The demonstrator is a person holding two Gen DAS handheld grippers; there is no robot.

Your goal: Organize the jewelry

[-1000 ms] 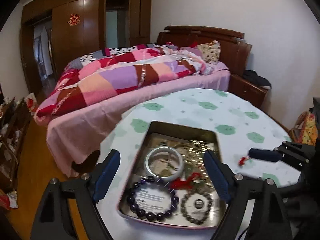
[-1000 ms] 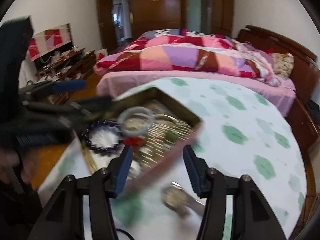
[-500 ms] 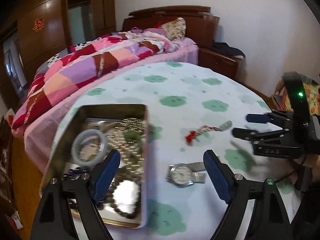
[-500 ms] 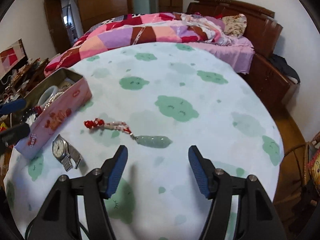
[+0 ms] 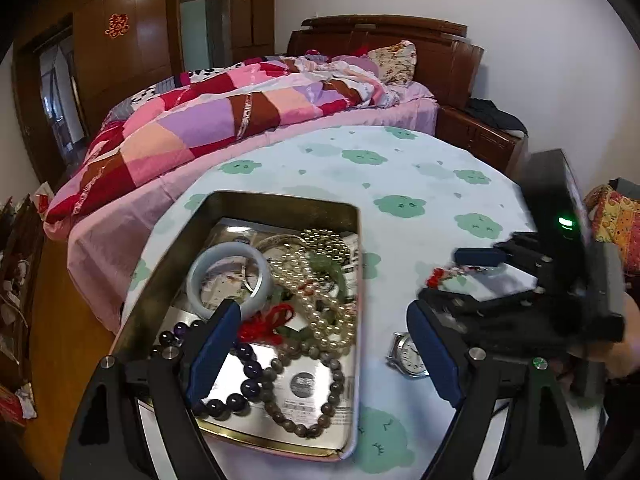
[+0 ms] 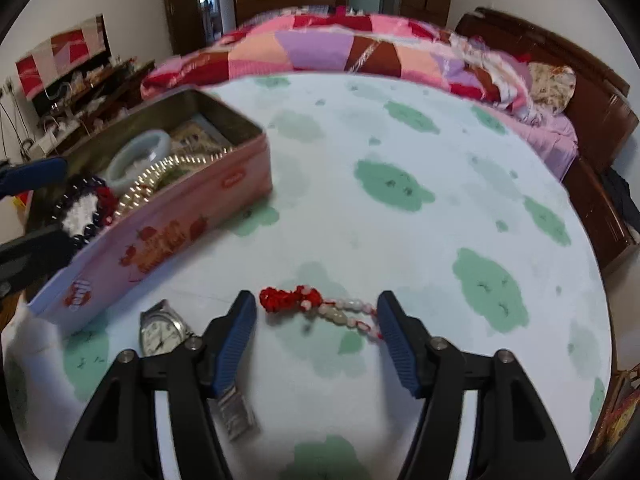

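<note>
The round table (image 6: 420,128) with the green-blob cloth is holding everything, and the pink tin (image 6: 168,236) is sitting on its left part, already full of beads and bangles. The tin is crowded, so a new piece dropped in could be getting tangled with the pearl necklace (image 5: 320,292) or the red cord there. The left gripper (image 5: 320,344) is hanging open and empty, one finger over the tin and one over the watch (image 5: 408,356), which is lying on the cloth just beside the tin wall. The right gripper (image 6: 316,316) is open too, its jaws have just been closing a bit, and the red bead charm (image 6: 320,306) is lying between them, not pinched yet. The charm is thin and floppy. If the fingers are closing too high, they could be missing it or catching only the cord, so the beads could be slipping out. The two grippers are working close together, so they could be bumping.
</note>
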